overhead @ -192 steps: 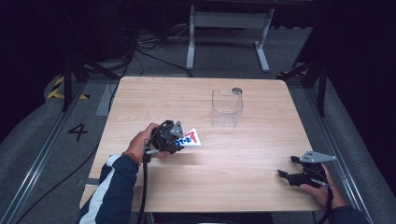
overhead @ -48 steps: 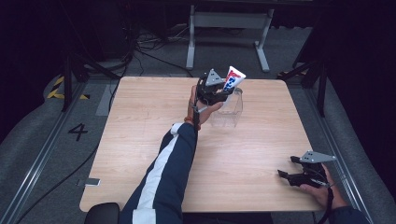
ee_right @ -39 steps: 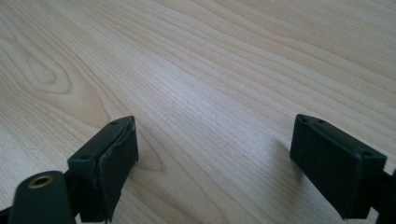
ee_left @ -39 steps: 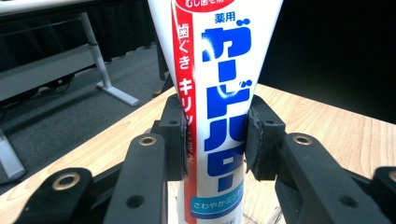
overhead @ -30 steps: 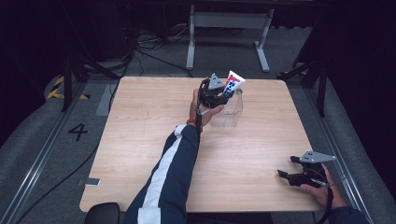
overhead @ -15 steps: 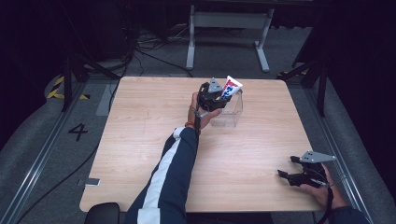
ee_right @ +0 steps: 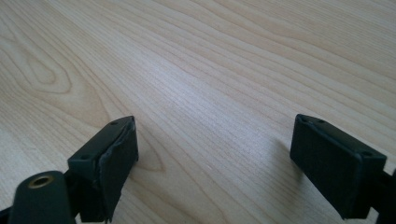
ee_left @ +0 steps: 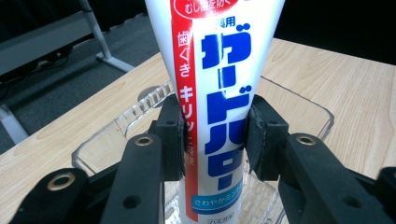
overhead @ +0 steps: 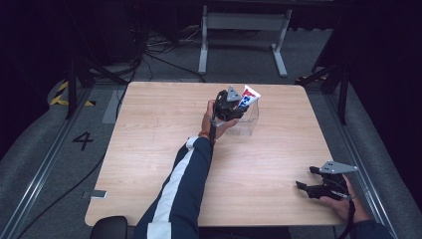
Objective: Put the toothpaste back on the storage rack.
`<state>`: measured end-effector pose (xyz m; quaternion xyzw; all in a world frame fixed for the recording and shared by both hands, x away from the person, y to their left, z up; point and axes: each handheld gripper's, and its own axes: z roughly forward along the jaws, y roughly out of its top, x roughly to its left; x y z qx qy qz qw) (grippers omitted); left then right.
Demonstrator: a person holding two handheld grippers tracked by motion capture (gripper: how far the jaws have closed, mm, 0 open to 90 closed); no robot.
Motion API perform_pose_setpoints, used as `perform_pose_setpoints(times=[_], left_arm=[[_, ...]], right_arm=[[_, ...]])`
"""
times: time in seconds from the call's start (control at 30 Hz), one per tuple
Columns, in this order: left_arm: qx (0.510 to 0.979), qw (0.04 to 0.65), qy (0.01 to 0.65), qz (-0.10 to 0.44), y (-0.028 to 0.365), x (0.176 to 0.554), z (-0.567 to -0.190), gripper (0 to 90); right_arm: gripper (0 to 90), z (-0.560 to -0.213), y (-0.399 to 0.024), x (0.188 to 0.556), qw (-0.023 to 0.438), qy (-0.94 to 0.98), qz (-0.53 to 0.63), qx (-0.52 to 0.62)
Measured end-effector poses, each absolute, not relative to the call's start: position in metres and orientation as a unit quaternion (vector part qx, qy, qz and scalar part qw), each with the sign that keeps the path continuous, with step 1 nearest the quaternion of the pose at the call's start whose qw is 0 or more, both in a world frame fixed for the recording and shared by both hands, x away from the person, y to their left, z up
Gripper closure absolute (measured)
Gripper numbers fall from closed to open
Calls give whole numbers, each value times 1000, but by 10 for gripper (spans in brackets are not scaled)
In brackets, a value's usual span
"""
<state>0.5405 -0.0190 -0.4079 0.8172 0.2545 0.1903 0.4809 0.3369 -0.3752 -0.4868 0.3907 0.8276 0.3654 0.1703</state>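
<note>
A white toothpaste tube (overhead: 247, 97) with blue and red Japanese lettering stands upright in my left gripper (overhead: 234, 106), whose pads press on both sides of it. In the left gripper view the tube (ee_left: 219, 93) hangs with its lower end inside a clear plastic container (ee_left: 299, 105). On the table that container (overhead: 246, 121) sits at the far middle. My right gripper (overhead: 318, 186) rests near the front right corner, its jaws wide apart over bare wood (ee_right: 210, 93) with nothing between them.
The wooden table (overhead: 149, 149) carries only the container. A metal frame (overhead: 244, 22) stands on the dark floor behind the table. A small grey object (overhead: 97, 194) lies at the table's front left edge.
My left gripper has lowered the toothpaste tube slightly into the clear container over the last second. The right gripper has stayed still.
</note>
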Motion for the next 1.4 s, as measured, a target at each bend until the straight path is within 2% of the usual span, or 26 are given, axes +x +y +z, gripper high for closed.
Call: perform_pose_setpoints(times=[1.4], left_arm=[[841,448,252,169,-19,544,-419,603]], right_arm=[[154,-487,-375,337,170,828,365,391]])
